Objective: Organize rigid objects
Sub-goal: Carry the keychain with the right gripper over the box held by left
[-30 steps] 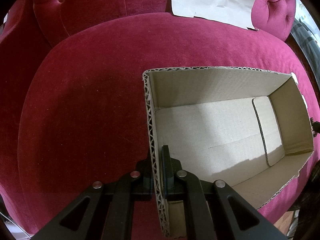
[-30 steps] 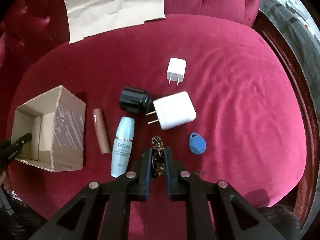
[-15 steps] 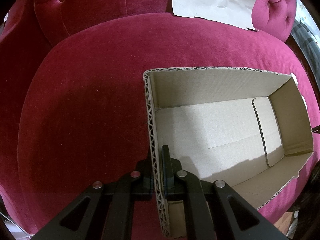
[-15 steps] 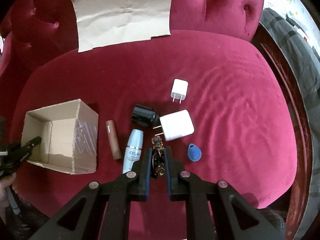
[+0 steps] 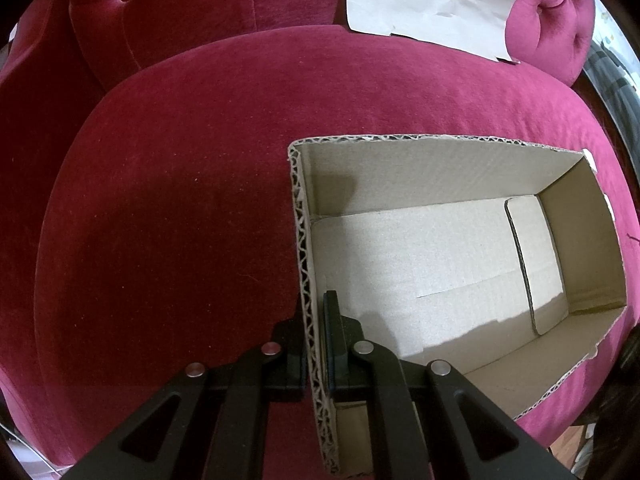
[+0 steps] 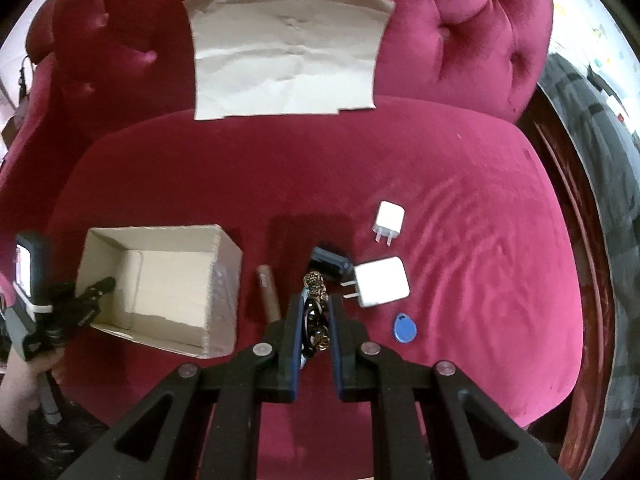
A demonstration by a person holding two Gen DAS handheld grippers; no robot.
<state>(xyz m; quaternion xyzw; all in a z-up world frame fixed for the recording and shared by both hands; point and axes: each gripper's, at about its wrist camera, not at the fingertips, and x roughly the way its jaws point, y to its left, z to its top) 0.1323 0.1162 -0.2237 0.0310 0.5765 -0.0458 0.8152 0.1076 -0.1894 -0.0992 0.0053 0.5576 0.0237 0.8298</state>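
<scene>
An open, empty cardboard box [image 5: 440, 264] sits on a red velvet seat. My left gripper [image 5: 314, 320] is shut on the box's near left wall, one finger inside and one outside. In the right wrist view the same box [image 6: 224, 276] lies at the left, with the left gripper [image 6: 106, 286] on its edge. My right gripper [image 6: 316, 312] is shut on an ornate bronze metal trinket [image 6: 316, 292], held above the seat. Below it lie a brown lipstick tube [image 6: 267, 290], a black cylinder [image 6: 330, 258], a large white charger [image 6: 382, 286], a small white charger [image 6: 390, 216] and a blue key fob [image 6: 404, 326].
A creased sheet of brown paper [image 6: 286, 56] leans on the tufted backrest [image 6: 460, 36]. A person's hand [image 6: 24, 380] holds the left gripper's handle at the lower left. Dark floor and furniture [image 6: 592, 168] lie beyond the seat's right edge.
The right gripper has risen with the trinket, so the objects look smaller and more of the backrest shows; the light-blue bottle is now hidden. The left gripper and box have stayed still.
</scene>
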